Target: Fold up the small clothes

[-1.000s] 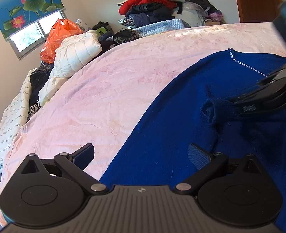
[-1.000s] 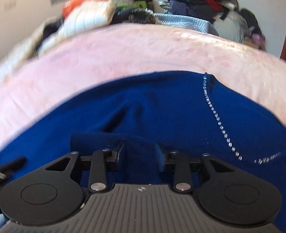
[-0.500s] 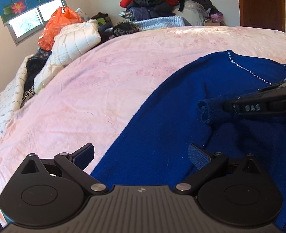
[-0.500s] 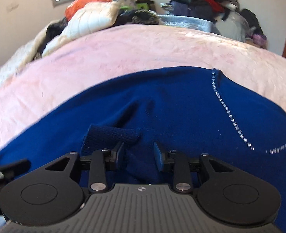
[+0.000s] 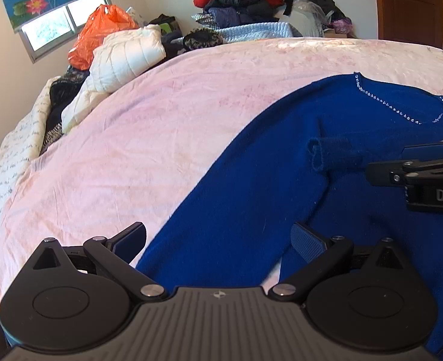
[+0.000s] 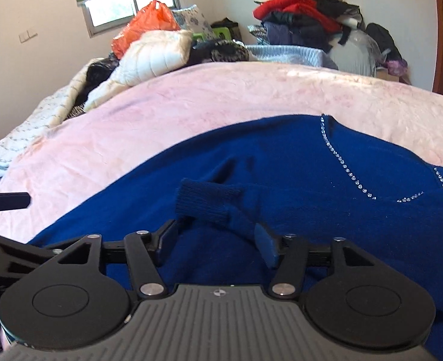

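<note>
A blue sweater [image 5: 266, 180] with a rhinestone neckline [image 5: 395, 109] lies spread on the pink bedspread [image 5: 131, 150]. One sleeve is folded across its body, and the ribbed cuff [image 6: 206, 201] rests on top. My right gripper [image 6: 215, 242] hovers just behind the cuff with its jaws opening. The sleeve runs between the fingers, but the pads do not press on it. From the left wrist view the right gripper [image 5: 417, 168] enters at the right edge. My left gripper [image 5: 218, 239] is open over the sweater's near left edge, holding nothing.
A white puffy jacket [image 5: 125, 57], an orange bag [image 5: 101, 33] and a heap of clothes [image 5: 245, 0] crowd the far side of the bed. A patterned quilt [image 5: 14, 165] hangs at the left edge. A wooden door [image 5: 410, 6] stands at the back right.
The right gripper's jaws were shut on the sleeve and have spread apart, letting it go. It has drawn back and lifted, leaving the cuff lying on the sweater's body.
</note>
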Available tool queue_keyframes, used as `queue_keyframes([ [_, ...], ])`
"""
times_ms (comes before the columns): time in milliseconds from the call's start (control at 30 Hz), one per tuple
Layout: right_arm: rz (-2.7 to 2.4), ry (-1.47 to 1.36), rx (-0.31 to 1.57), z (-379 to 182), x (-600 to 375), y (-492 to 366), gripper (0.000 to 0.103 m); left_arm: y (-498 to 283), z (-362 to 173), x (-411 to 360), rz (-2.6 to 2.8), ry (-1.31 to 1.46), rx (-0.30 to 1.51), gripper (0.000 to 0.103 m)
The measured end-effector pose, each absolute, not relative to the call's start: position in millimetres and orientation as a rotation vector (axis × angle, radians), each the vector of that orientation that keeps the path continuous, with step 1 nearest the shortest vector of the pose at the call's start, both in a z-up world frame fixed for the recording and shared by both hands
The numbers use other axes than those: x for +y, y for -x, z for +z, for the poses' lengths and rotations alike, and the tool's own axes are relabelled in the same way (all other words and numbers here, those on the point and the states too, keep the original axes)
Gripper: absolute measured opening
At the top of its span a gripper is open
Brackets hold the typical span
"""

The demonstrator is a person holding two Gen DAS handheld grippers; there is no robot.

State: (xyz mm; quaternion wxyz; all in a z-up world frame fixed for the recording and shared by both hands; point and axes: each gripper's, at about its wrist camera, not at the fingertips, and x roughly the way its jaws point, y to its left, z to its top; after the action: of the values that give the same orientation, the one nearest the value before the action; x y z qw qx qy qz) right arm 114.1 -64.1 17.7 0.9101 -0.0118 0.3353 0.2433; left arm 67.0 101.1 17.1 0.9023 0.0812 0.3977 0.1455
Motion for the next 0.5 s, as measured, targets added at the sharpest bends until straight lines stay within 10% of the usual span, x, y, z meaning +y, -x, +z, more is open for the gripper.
queue_keyframes([
  [500, 0.542, -0.004, 0.677, 16.7, -62.0, -72.2, 0.071, 2.0, -1.3, 98.4, 0.232, 0.017, 0.861, 0.103],
])
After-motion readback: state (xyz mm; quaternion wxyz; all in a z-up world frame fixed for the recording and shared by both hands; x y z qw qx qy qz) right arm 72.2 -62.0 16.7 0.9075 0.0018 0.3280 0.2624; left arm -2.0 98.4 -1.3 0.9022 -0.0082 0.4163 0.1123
